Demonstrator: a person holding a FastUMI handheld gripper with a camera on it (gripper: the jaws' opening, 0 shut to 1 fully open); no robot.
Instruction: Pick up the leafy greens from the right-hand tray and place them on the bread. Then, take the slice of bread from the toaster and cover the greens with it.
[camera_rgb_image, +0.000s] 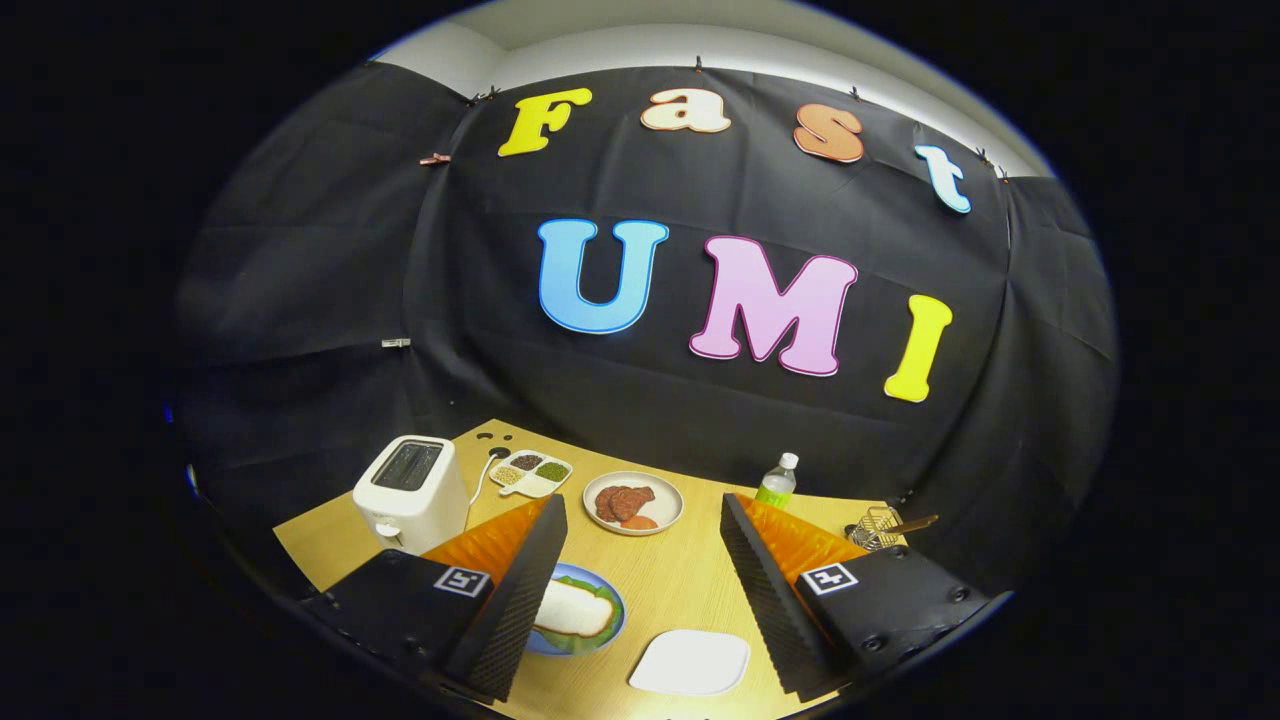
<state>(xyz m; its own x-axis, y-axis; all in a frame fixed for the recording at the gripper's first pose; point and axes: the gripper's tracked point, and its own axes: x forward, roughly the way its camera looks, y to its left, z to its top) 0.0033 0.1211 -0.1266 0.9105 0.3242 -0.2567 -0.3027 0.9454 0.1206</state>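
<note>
My gripper (642, 500) is open and raised above the wooden table (680, 580), with nothing between its fingers. A blue plate (612, 600) lies by the left finger, which partly hides it. On the plate a pale slice of bread (572, 610) lies over leafy greens (578, 644), whose edges show around it. A plain white tray (690, 662) sits between the fingers, close to me. The white toaster (410, 492) stands beyond the left finger, and its top slot looks dark.
A white plate with dark meat pieces (632, 502) sits just ahead of the fingertips. A compartment dish of beans (530, 472) lies beside the toaster. A small bottle (777, 482) and a wire basket (878, 527) stand beyond the right finger, near the cloth wall.
</note>
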